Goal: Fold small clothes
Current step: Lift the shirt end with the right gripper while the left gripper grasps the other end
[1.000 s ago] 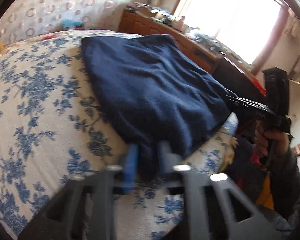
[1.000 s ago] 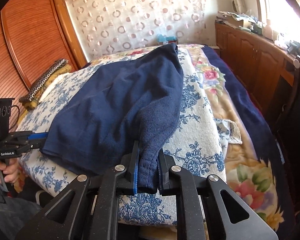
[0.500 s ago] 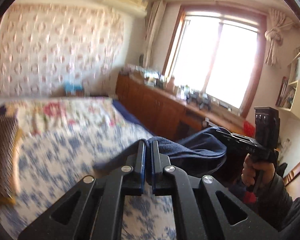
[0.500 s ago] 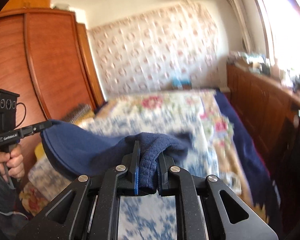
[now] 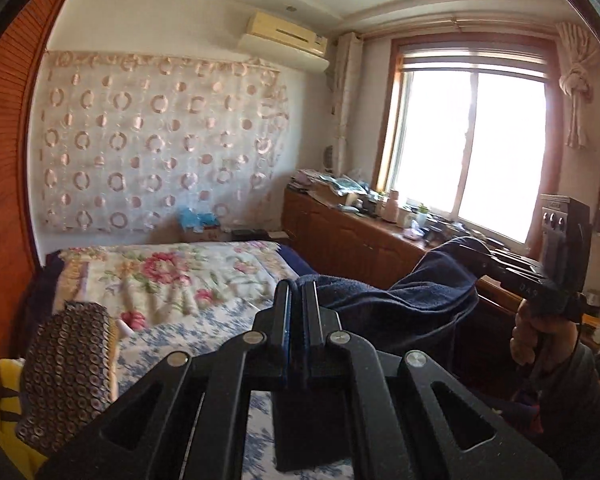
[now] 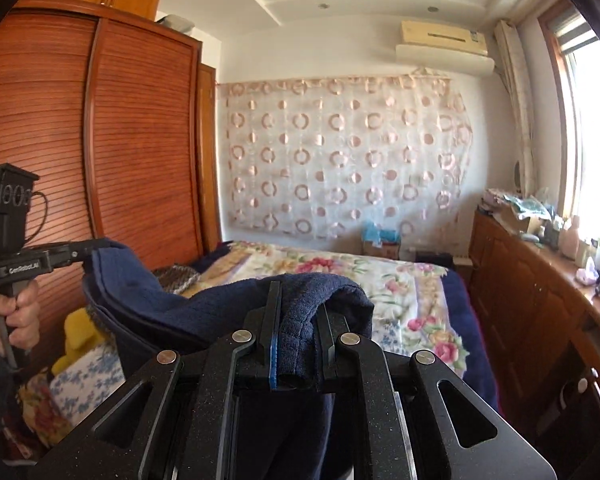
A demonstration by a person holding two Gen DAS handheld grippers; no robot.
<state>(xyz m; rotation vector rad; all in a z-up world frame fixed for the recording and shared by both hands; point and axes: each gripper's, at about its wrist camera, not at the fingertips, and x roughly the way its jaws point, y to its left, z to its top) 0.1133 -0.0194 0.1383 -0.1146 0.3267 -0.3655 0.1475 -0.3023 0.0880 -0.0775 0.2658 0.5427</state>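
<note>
Only right view shows wardrobe [image 6: 100, 140]; both tongs clamp garment [image 6: 220, 304].

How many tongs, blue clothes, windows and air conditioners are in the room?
Tongs: 2, left tongs and right tongs
Blue clothes: 1, garment held up between them
Windows: 1, window
Air conditioners: 1, air conditioner
Total: 5
</note>
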